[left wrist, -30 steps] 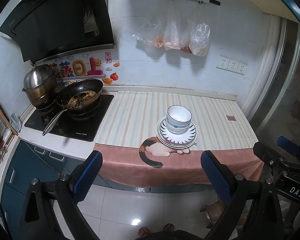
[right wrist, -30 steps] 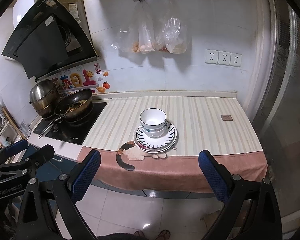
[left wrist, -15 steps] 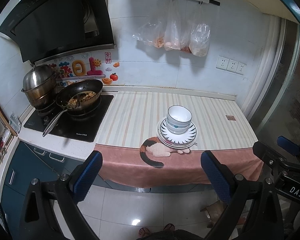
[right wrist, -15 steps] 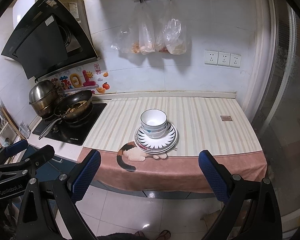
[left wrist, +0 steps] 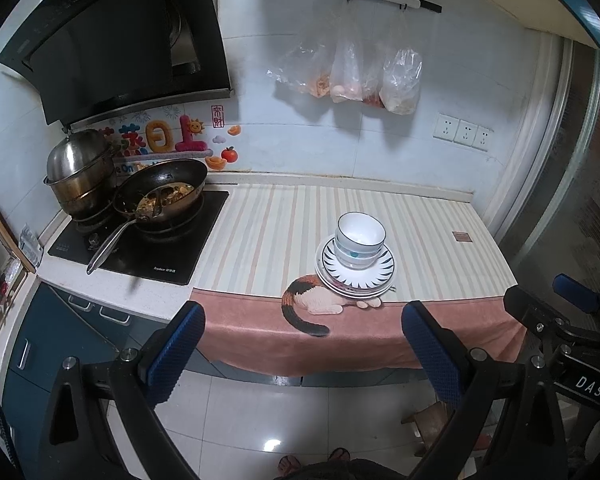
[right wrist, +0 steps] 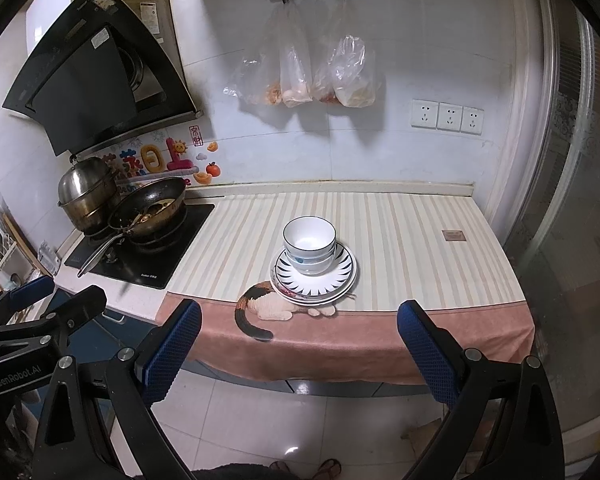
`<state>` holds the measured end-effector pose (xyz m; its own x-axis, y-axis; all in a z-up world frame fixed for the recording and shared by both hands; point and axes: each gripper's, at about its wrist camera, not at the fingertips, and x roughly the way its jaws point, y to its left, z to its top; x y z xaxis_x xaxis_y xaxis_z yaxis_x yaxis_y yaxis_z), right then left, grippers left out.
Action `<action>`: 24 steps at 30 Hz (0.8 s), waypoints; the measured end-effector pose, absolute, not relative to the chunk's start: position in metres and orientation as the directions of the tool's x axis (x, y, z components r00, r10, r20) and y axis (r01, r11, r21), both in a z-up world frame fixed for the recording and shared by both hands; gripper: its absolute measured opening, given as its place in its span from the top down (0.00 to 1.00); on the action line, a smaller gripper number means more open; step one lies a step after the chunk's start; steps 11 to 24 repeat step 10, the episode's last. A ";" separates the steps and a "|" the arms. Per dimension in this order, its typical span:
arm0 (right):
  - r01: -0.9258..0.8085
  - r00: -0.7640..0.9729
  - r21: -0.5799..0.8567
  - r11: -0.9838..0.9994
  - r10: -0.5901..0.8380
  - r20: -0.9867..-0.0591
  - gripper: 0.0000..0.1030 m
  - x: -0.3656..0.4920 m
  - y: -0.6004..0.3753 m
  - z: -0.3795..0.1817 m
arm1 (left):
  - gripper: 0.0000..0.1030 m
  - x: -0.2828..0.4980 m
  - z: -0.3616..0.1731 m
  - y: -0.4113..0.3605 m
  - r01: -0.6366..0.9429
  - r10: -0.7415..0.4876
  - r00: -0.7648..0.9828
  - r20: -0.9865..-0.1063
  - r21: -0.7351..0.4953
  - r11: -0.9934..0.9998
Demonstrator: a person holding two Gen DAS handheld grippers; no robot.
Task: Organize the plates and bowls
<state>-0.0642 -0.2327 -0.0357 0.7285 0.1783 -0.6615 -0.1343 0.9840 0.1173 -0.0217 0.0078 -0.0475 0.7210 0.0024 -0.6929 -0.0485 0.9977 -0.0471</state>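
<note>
White bowls sit nested on a stack of patterned plates near the front edge of the striped counter. My left gripper hangs open well in front of the counter, above the floor, nothing between its blue pads. My right gripper is open too, equally far back and empty. Each gripper shows in the other's view: the right one at the right edge, the left one at the left edge.
A striped cloth with a cat picture covers the counter. On the hob at left stand a frying pan with food and a steel pot. Plastic bags hang on the wall. White floor tiles lie below.
Both views have shifted only very slightly; the bowls and plates stay put and both grippers stay open.
</note>
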 end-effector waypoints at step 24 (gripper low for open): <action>-0.134 0.728 0.118 0.984 0.179 -0.662 0.03 -0.065 -0.232 -0.035 | 0.02 -0.023 -0.047 0.007 -0.049 0.012 0.731 -0.682 -0.035 0.998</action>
